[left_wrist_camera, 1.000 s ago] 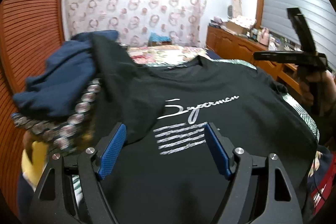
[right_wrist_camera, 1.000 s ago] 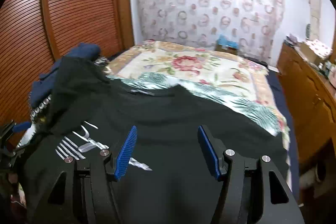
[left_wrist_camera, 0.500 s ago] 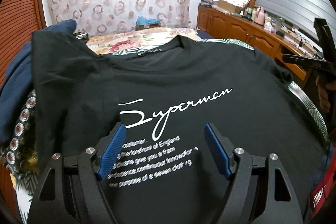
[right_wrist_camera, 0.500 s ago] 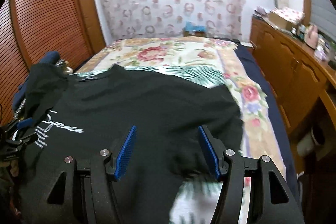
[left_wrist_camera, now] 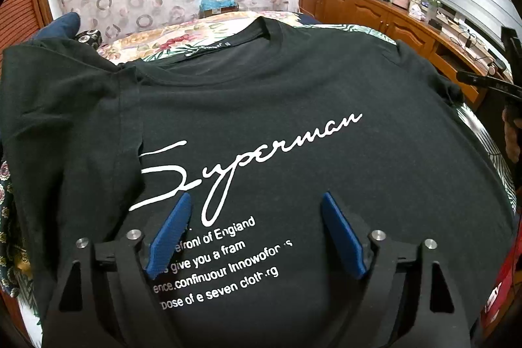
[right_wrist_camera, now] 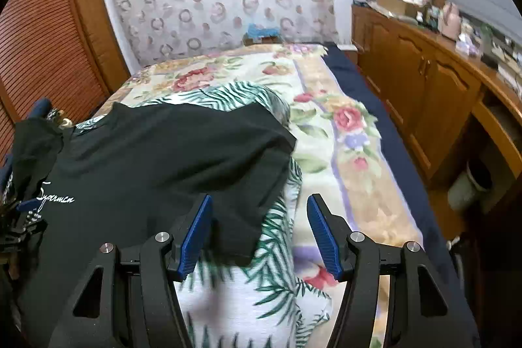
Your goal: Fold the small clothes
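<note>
A black T-shirt (left_wrist_camera: 293,106) with white "Superman" script lies spread face up on the bed, collar at the far end. My left gripper (left_wrist_camera: 257,230) hovers over the printed lines on its chest. Its jaws are opening and nothing is pinched between the blue pads. My right gripper (right_wrist_camera: 259,230) stands open over the shirt's right side edge (right_wrist_camera: 254,217), with the black cloth under its left pad and bedding under its right. The shirt's left sleeve (left_wrist_camera: 65,93) drapes over a heap of clothes. The right gripper (left_wrist_camera: 489,80), in a hand, also shows at the far right of the left wrist view.
A heap with a navy garment (left_wrist_camera: 62,25) and patterned cloth (left_wrist_camera: 6,217) sits left of the shirt. A palm-leaf cloth (right_wrist_camera: 277,253) and a floral bedspread (right_wrist_camera: 342,126) lie beneath. Wooden cabinets (right_wrist_camera: 424,87) line the right, louvred doors (right_wrist_camera: 39,54) the left.
The shirt's folded-over left side has been laid out, so the whole print now shows. The left gripper came closer over the chest. The right view swung right to the shirt's edge.
</note>
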`<action>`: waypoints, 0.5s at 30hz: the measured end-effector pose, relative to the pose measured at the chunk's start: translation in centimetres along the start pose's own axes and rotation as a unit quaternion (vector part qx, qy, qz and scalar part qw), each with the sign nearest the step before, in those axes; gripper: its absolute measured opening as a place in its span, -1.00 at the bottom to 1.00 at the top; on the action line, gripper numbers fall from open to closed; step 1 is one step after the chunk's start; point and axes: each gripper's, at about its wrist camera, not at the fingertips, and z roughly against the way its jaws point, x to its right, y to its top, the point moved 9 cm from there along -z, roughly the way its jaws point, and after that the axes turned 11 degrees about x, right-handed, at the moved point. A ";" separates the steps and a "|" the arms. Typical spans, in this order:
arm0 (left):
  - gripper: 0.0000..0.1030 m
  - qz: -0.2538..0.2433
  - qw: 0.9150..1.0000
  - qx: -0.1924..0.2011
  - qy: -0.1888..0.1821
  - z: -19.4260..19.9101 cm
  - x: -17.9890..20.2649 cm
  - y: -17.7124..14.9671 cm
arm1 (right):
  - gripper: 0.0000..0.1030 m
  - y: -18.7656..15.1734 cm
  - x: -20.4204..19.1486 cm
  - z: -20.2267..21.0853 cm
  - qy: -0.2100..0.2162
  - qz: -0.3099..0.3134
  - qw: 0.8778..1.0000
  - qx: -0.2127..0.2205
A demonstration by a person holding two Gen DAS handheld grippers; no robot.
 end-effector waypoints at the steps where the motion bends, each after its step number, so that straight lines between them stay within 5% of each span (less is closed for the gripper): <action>1: 0.68 -0.003 1.000 0.000 0.000 0.0 0.1 -0.1 | 0.21 -0.1 -0.2 -0.1 0.000 -0.007 1.000 -0.004; 10: 0.69 0.000 1.000 -0.002 0.001 0.0 0.2 -0.1 | 0.21 -0.2 -2.1 -1.3 0.028 -0.051 0.998 -0.037; 15: 0.69 0.002 1.000 -0.002 0.001 0.0 0.2 -0.2 | 0.19 -0.2 -4.2 -1.5 0.025 -0.022 0.998 -0.049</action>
